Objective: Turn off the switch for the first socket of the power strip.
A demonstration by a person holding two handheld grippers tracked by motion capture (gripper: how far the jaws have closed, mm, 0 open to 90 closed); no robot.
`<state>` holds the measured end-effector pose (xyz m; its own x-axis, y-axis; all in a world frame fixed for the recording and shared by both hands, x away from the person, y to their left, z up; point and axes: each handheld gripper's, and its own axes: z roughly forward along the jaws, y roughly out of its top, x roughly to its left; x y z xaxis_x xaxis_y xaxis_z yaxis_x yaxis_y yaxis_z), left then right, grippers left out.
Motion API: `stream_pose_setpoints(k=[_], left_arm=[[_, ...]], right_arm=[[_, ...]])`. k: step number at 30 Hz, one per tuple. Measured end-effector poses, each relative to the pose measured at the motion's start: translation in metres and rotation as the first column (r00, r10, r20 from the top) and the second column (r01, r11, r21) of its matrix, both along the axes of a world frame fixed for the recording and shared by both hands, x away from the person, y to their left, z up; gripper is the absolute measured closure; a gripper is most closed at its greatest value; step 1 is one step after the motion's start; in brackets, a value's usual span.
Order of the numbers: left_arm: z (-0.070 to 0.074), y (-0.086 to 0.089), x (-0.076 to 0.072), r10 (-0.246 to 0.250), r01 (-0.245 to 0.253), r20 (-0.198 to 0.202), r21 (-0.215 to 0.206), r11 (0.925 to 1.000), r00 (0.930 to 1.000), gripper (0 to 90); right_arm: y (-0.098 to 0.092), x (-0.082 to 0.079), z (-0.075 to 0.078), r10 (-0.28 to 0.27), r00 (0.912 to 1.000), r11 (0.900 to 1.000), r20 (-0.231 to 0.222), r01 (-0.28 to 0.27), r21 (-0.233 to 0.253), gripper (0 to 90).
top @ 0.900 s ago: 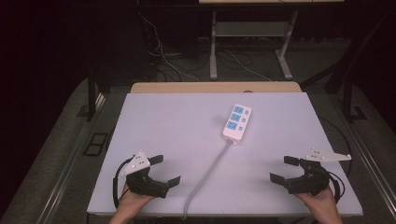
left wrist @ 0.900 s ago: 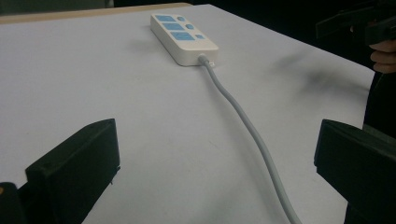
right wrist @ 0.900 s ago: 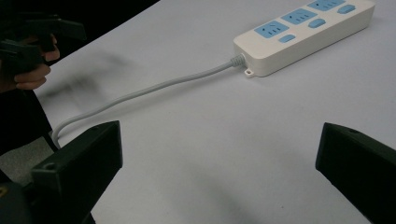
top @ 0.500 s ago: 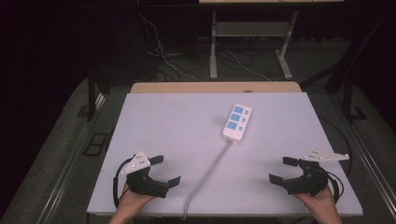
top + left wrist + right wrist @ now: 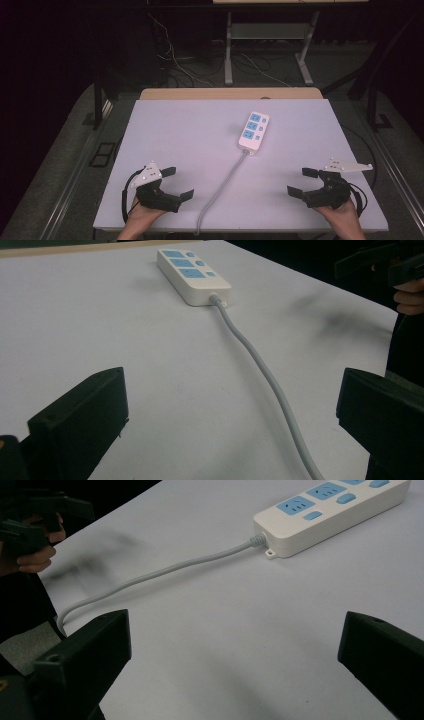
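Holding my left gripper (image 5: 177, 184) low over the near left corner of the white table (image 5: 190, 135), I have its jaws spread wide apart with nothing between them, pointing toward the middle. Between my two hands the grey cord (image 5: 225, 182) runs from the table's near edge up to the white power strip (image 5: 254, 131) with blue sockets, which lies flat a little right of centre, well apart from both grippers. My right gripper (image 5: 302, 181) sits at the near right corner, jaws likewise wide apart and empty, facing the cord.
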<state>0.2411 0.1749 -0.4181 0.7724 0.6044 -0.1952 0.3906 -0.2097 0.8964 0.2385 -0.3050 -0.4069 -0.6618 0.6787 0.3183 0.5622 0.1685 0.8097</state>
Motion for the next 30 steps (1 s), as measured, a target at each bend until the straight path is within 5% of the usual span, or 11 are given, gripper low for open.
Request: stream_pose_setpoints(k=[30], left_arm=[[-0.001, 0.001, 0.000, 0.007, -0.007, -0.005, 0.000, 1.0000, 1.0000, 0.0]], right_arm=[[0.020, 0.028, 0.013, 0.065, 0.9963, 0.995, -0.056, -0.069, -0.066, 0.4]])
